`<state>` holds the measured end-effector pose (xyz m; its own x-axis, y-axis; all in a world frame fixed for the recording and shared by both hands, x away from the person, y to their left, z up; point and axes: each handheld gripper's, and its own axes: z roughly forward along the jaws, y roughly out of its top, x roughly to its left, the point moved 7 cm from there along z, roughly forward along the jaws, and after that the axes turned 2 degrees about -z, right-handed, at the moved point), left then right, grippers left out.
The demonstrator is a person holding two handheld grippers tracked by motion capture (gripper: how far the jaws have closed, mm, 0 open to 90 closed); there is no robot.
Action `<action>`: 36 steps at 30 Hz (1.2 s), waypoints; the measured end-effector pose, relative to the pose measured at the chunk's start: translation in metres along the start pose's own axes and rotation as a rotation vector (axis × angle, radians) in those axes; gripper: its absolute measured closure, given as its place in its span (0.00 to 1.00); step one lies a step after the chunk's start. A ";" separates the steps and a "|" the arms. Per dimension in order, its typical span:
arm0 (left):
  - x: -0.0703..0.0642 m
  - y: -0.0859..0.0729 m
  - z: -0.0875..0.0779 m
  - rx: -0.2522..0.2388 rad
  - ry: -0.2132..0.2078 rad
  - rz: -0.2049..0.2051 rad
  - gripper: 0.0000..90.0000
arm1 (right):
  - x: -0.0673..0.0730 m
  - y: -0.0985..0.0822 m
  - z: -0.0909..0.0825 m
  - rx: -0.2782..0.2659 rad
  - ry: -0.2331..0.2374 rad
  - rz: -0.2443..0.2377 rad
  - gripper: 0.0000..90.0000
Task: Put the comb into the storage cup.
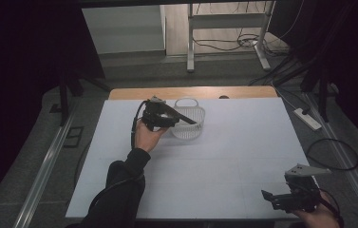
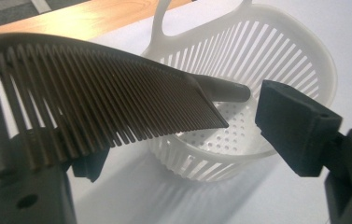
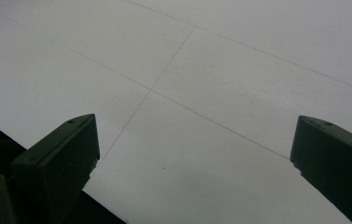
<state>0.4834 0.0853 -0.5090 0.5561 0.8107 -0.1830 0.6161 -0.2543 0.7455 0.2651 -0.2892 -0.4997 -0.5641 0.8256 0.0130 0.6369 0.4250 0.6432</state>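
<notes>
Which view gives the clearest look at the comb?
The left gripper view: the comb is close up, teeth distinct, handle reaching over the white basket. The high view shows it small and dark at the left gripper. The right gripper view faces bare table.

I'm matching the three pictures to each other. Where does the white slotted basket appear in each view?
High view: the white basket stands at the table's far middle, beside the left gripper.
Left gripper view: upper right, behind the comb.
Right gripper view: bare white table, no basket.
Shared landmark: the white table.

A dark grey comb [image 2: 103,93] lies across a white slotted basket [image 2: 276,65] with a perforated floor, on a plain white table [image 1: 233,156] edged in wood.
</notes>
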 end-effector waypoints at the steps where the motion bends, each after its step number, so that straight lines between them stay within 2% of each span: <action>1: 0.000 -0.001 0.000 0.000 -0.005 -0.002 0.24 | 0.000 0.000 0.000 0.000 0.000 0.000 0.02; 13: 0.003 -0.007 -0.005 -0.001 -0.020 -0.012 0.11 | 0.000 0.000 0.000 0.001 0.000 -0.001 0.02; 22: 0.002 -0.013 -0.014 0.015 -0.038 0.014 0.04 | 0.001 0.000 0.000 0.001 -0.002 -0.004 0.02; 33: -0.001 -0.022 -0.020 0.042 -0.029 0.074 0.01 | 0.001 0.000 0.000 0.000 -0.003 -0.011 0.02; 36: -0.001 -0.024 -0.023 0.040 -0.032 0.074 0.01 | 0.001 0.000 0.000 0.000 -0.004 -0.014 0.02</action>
<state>0.4555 0.1028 -0.5123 0.6182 0.7717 -0.1491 0.5937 -0.3342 0.7320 0.2643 -0.2880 -0.4995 -0.5710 0.8209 0.0014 0.6288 0.4363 0.6436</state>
